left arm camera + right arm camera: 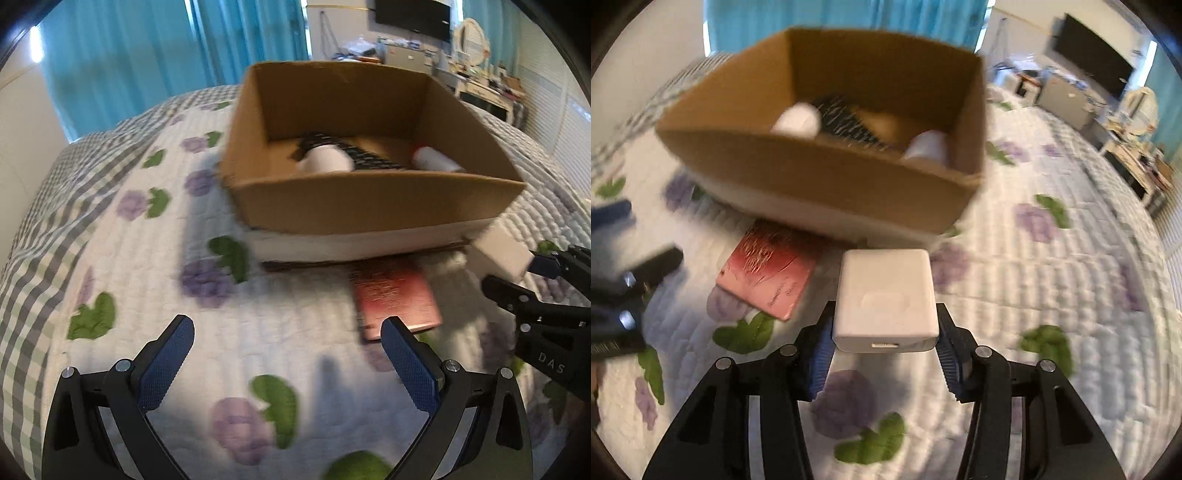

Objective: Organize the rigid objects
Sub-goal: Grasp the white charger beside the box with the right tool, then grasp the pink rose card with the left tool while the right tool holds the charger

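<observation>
My right gripper [884,336] is shut on a white charger block [885,299], held above the quilt just in front of the cardboard box [820,177]. The same white block [498,254] and right gripper [517,273] show at the right edge of the left wrist view. Inside the cardboard box [369,206] lie a black hairbrush [354,151], a white round container [325,160] and a white bottle [436,158]. A pink booklet [395,299] lies on the quilt, partly under the box. My left gripper [288,354] stands open over bare quilt, near the booklet's front corner.
The bed has a white quilt [1052,277] with purple flowers and green leaves. Turquoise curtains [129,48] hang behind it. A dresser with clutter [480,81] and a dark wall screen [413,14] stand at the far right.
</observation>
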The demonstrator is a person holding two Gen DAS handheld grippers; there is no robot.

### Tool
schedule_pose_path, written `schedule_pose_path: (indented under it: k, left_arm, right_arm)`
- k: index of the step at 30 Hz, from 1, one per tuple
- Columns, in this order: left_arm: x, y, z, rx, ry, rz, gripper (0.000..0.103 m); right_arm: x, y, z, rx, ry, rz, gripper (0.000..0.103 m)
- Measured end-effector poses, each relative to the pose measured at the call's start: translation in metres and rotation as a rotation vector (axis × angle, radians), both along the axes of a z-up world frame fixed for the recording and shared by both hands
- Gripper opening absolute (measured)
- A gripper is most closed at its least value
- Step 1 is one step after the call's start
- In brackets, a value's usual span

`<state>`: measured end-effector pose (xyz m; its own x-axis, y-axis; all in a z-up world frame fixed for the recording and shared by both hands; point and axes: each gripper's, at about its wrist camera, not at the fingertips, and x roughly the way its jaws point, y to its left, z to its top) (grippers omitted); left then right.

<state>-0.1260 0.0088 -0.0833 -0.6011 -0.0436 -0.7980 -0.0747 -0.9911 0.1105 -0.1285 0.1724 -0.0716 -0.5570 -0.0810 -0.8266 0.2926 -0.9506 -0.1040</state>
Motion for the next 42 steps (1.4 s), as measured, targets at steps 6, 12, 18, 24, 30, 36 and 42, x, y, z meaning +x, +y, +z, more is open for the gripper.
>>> schedule_pose_path:
  k: [6, 12, 18, 24, 30, 36, 42]
  left_arm:
    - [-0.012, 0.043, -0.011, -0.009, -0.025, -0.040, 0.103]
    - [-0.032, 0.057, -0.034, 0.016, -0.073, -0.029, 0.102]
    - [-0.049, 0.064, -0.050, 0.011, -0.111, -0.022, 0.087]
    - [-0.042, 0.060, -0.038, 0.024, -0.096, -0.034, 0.070]
    - [-0.016, 0.046, -0.005, 0.085, -0.054, -0.046, 0.070]
    - [0.009, 0.034, 0.039, 0.094, 0.024, -0.075, 0.070]
    - [0.016, 0.023, 0.083, 0.080, 0.119, -0.079, 0.070]
  right_arm:
    - [-0.007, 0.003, 0.012, 0.024, 0.035, -0.032, 0.050]
    - [-0.022, 0.044, 0.002, -0.050, -0.023, -0.126, 0.049]
    - [-0.022, 0.049, 0.002, -0.059, -0.034, -0.138, 0.049]
    - [-0.020, 0.048, 0.003, -0.052, -0.027, -0.138, 0.049]
    - [0.003, 0.040, 0.035, -0.026, 0.084, -0.098, 0.049]
    - [0.022, 0.038, 0.059, -0.053, 0.128, -0.089, 0.049]
    - [0.041, 0.034, 0.108, -0.088, 0.210, -0.065, 0.049]
